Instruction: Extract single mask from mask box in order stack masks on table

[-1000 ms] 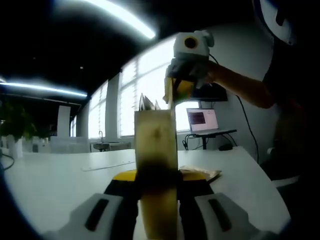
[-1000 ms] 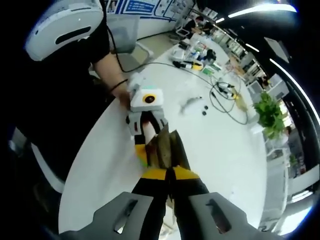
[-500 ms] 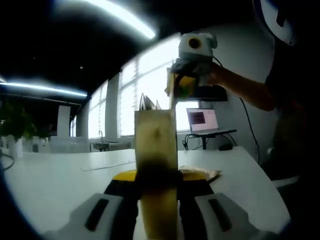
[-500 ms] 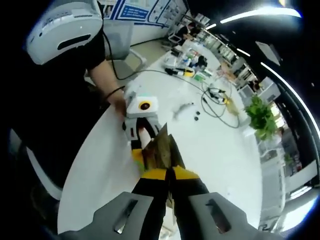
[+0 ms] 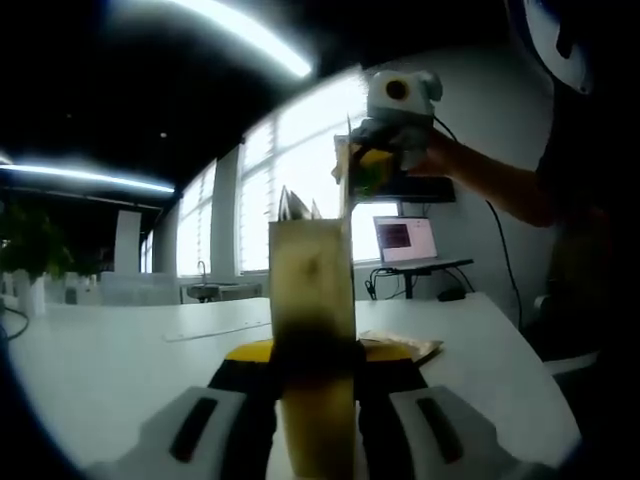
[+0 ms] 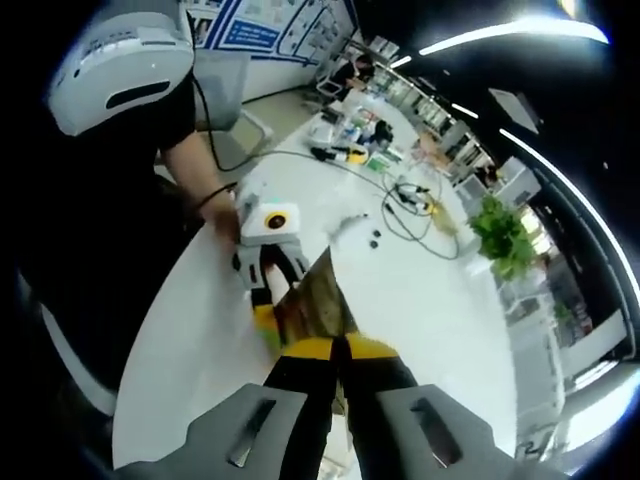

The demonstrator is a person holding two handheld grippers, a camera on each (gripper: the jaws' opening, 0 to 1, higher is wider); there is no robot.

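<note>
My left gripper (image 5: 312,352) is shut on a tall yellowish mask box (image 5: 312,290) that stands upright over the white table (image 5: 110,350). Mask edges poke out of the box top. Above it, my right gripper (image 5: 366,168) comes in from the upper right, shut on a thin mask (image 5: 346,185) lifted above the box. In the right gripper view my right gripper (image 6: 335,350) pinches that brownish mask (image 6: 315,295), with the left gripper (image 6: 268,275) and the box's yellow edge (image 6: 266,325) beneath it. A flat mask (image 5: 402,346) lies on the table right of the box.
A laptop (image 5: 405,240) stands at the table's far right edge, with cables behind it. Cables and small tools (image 6: 405,200) lie across the far table, and a green plant (image 6: 500,235) stands beyond. The person's dark clothes (image 6: 90,230) take up one side.
My right gripper has risen and drawn away from the box top, carrying the mask up with it. The left gripper and the box have stayed still.
</note>
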